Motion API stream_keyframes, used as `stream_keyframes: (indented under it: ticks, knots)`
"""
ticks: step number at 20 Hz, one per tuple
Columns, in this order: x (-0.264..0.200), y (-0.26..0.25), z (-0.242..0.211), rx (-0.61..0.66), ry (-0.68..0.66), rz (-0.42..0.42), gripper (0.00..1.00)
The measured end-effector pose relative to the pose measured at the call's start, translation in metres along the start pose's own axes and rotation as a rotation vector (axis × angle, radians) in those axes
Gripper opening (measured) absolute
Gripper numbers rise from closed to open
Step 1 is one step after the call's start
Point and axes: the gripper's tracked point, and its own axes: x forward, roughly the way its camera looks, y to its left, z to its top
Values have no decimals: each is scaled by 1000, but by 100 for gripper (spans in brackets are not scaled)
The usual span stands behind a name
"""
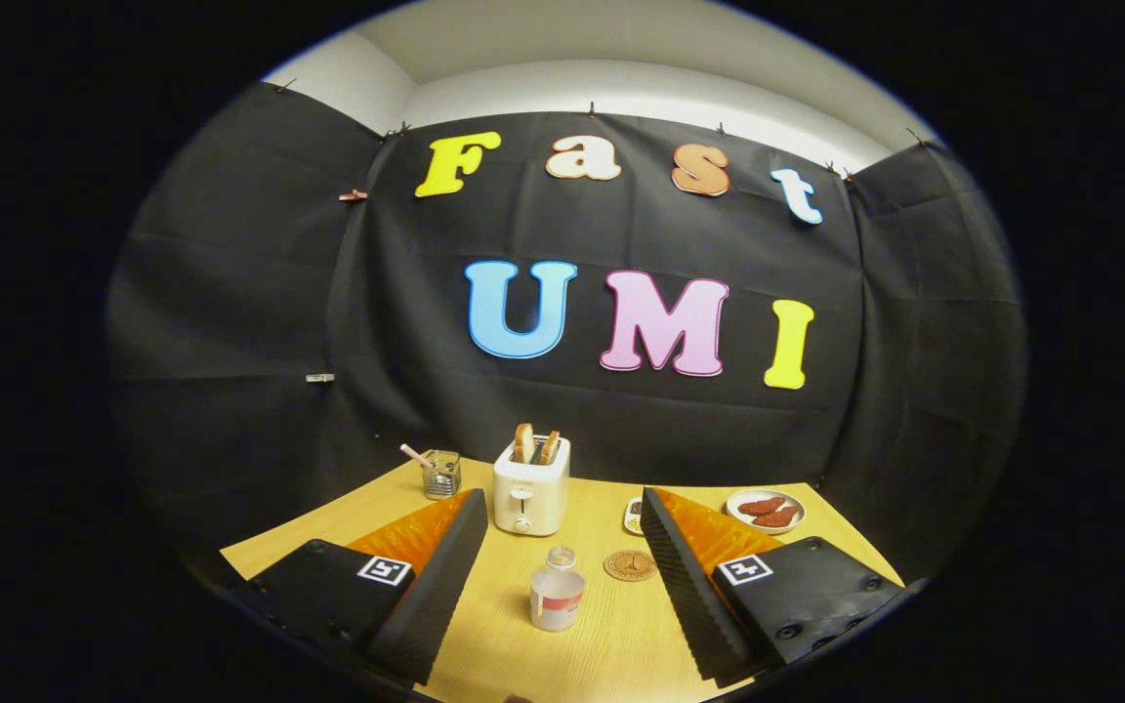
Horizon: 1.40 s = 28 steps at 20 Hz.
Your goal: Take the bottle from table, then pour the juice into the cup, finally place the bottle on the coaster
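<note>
The gripper [562, 527] hovers above the wooden surface [621, 635] with its jaws spread wide and holding nothing. The bottle [557, 590] stands upright on the surface between the two fingers, clear of both, a small clear one with a pale label and no cap that can be made out. Just beside it, toward the right finger, lies the round brown coaster [630, 564], flat and apart from the bottle. Beyond the fingers, a white toaster [530, 485] stands with two slices of bread poking out of its slots. To its left, near the far edge, sits the cup [441, 475], a clear glass with a straw leaning in it. To the right, a white plate [766, 510] carries reddish-brown pieces of food.
</note>
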Motion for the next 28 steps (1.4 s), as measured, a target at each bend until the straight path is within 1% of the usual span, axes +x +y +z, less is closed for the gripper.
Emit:
stream_keyframes:
  ticks: [3,6,11,13,19,28]
  knots:
    - [2,8,-7,-7,7,-36,97]
    - [6,9,-19,-20,25,-92,97]
    - [21,16,-37,2,38,-140,97]
    - [27,19,-42,13,29,-145,97]
    - [46,15,-106,-31,127,-202,97]
    - [90,13,-184,0,185,-254,97]
